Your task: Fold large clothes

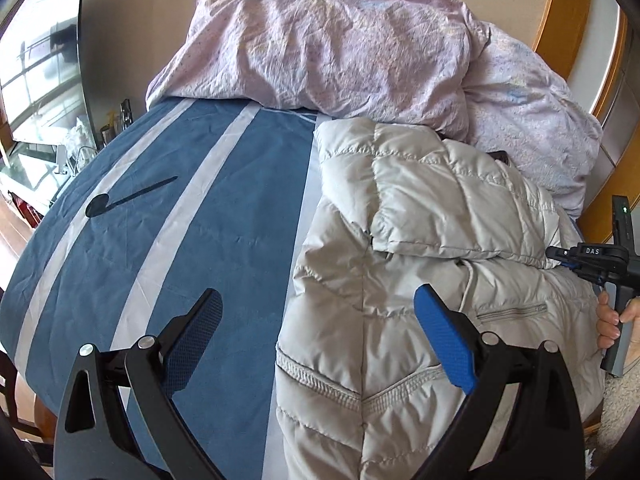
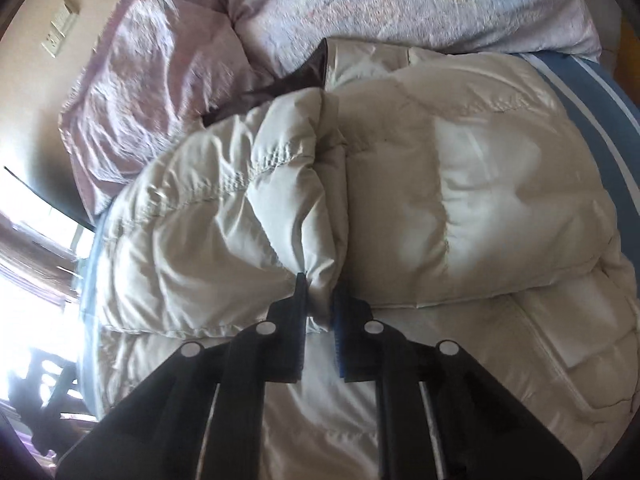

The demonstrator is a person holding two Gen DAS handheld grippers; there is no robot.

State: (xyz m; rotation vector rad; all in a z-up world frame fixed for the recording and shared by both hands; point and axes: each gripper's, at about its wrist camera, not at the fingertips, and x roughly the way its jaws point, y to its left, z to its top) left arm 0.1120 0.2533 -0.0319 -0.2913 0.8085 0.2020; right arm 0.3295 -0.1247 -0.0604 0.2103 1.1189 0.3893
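A pale grey puffer jacket (image 1: 420, 264) lies partly folded on the right side of a bed with a blue, white-striped cover (image 1: 192, 216). My left gripper (image 1: 316, 332) is open and empty, held above the jacket's lower left edge. In the right wrist view my right gripper (image 2: 318, 292) is shut on a fold of the jacket (image 2: 304, 184), a sleeve or edge pulled over the jacket's body. The right gripper also shows at the far right of the left wrist view (image 1: 588, 256), at the jacket's right edge.
A crumpled lilac duvet (image 1: 340, 48) is piled at the head of the bed, touching the jacket's top. A wooden headboard (image 1: 568, 12) curves at the right. A window (image 1: 36, 60) and a cluttered side table (image 1: 76, 148) stand to the left of the bed.
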